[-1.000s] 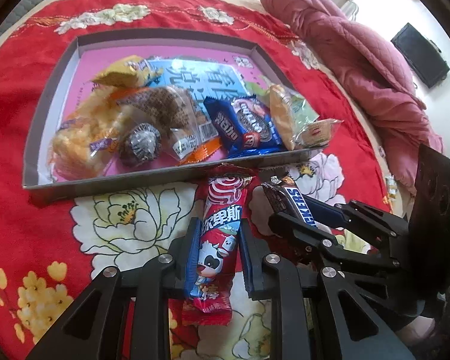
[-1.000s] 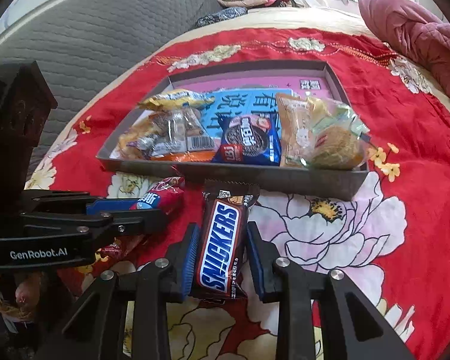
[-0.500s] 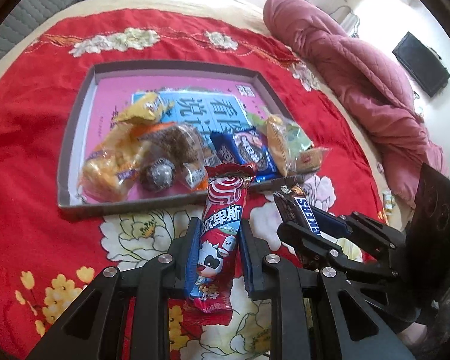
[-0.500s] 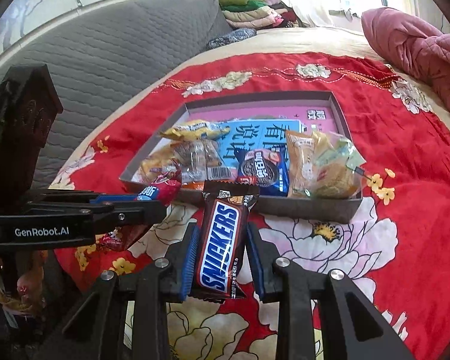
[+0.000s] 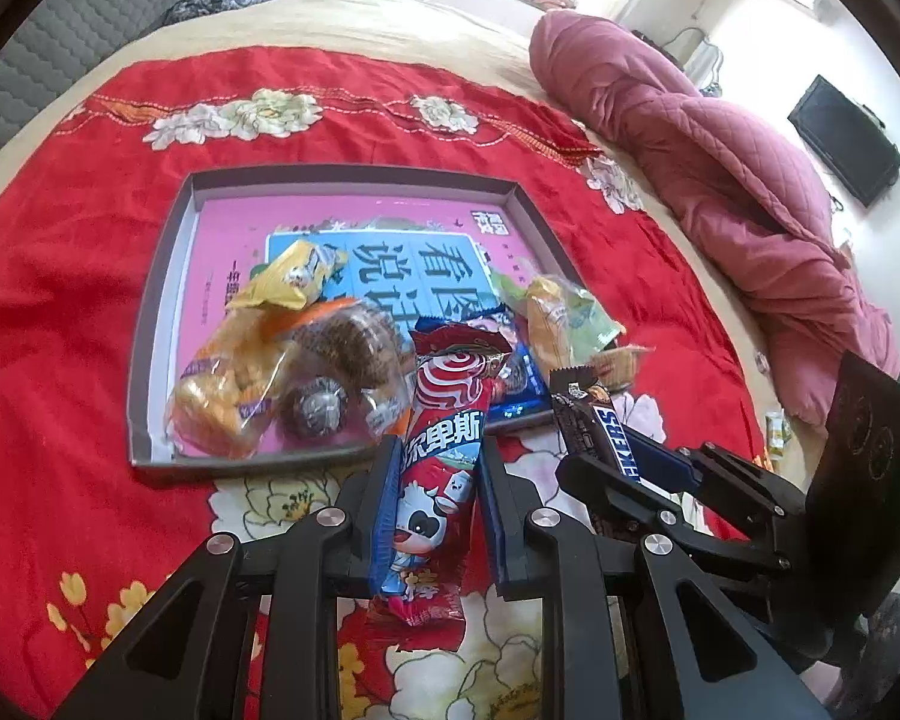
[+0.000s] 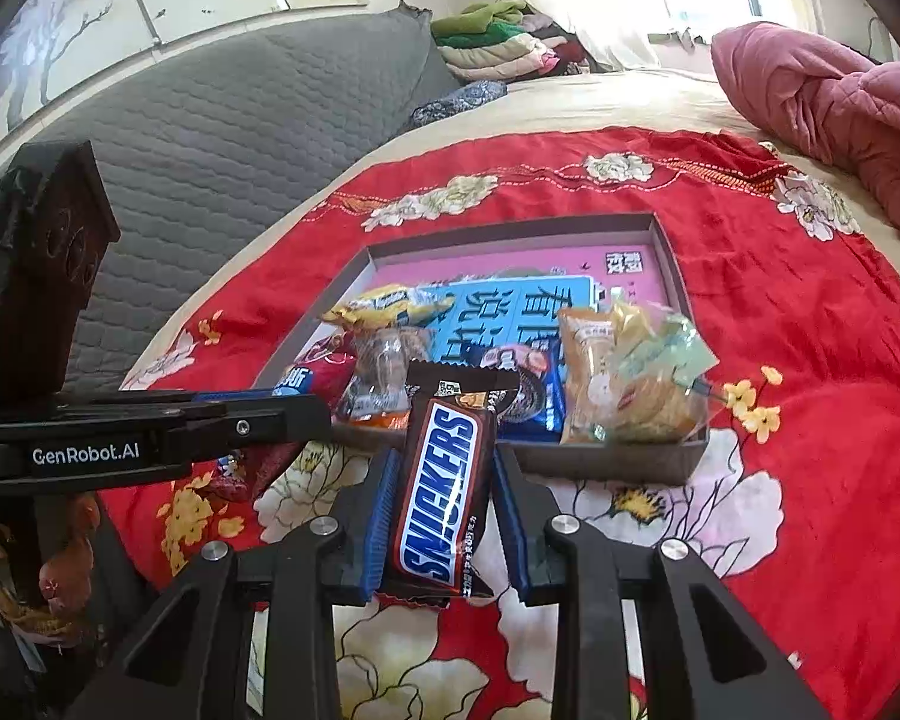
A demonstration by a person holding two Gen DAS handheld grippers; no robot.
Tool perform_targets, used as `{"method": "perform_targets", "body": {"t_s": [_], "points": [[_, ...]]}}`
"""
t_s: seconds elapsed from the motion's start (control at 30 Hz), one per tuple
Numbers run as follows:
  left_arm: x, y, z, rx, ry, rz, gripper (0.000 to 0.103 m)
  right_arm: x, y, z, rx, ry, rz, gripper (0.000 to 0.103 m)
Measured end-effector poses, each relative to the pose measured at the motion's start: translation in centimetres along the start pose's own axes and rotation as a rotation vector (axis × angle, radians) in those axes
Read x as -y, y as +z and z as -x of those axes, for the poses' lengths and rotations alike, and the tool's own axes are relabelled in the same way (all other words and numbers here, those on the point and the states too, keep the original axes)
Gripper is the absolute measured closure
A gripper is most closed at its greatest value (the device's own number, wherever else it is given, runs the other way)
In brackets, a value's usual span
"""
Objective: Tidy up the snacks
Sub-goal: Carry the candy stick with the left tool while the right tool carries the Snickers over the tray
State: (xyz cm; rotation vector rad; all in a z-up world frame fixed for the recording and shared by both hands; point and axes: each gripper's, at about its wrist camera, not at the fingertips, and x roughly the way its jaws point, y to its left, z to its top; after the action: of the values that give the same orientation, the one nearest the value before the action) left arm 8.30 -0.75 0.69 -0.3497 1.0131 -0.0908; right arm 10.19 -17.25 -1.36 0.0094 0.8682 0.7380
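Two tools are gripping for me: left tool [image 5: 435,501] clamping a red milk-candy wrapper [image 5: 441,468], right tool [image 6: 444,513] pinching a brown Snickers bar [image 6: 444,480] (above the red floral bedspread [image 6: 810,420]).

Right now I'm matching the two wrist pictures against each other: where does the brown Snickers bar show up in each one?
Left wrist view: the brown Snickers bar is right of centre, held in the right gripper.
Right wrist view: lower centre, upright between that gripper's blue pads.
Shared landmark: the shallow grey cardboard tray of snacks beyond it.
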Motion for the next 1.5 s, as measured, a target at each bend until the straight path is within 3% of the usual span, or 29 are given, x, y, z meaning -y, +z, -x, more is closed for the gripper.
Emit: {"method": "perform_targets", "body": {"t_s": [0.7,1.5], "points": [[0.7,2.3,-2.0,0.013,0.023,0.011,0.078,1.4,2.4,-1.0,0.045,-0.039,0.010,0.071],[0.2,4.2,-5.1,0.007,0.089,0.040,0.078,2.7,4.2,-5.0,0.008,-0.067,0.029,0.071]]}}
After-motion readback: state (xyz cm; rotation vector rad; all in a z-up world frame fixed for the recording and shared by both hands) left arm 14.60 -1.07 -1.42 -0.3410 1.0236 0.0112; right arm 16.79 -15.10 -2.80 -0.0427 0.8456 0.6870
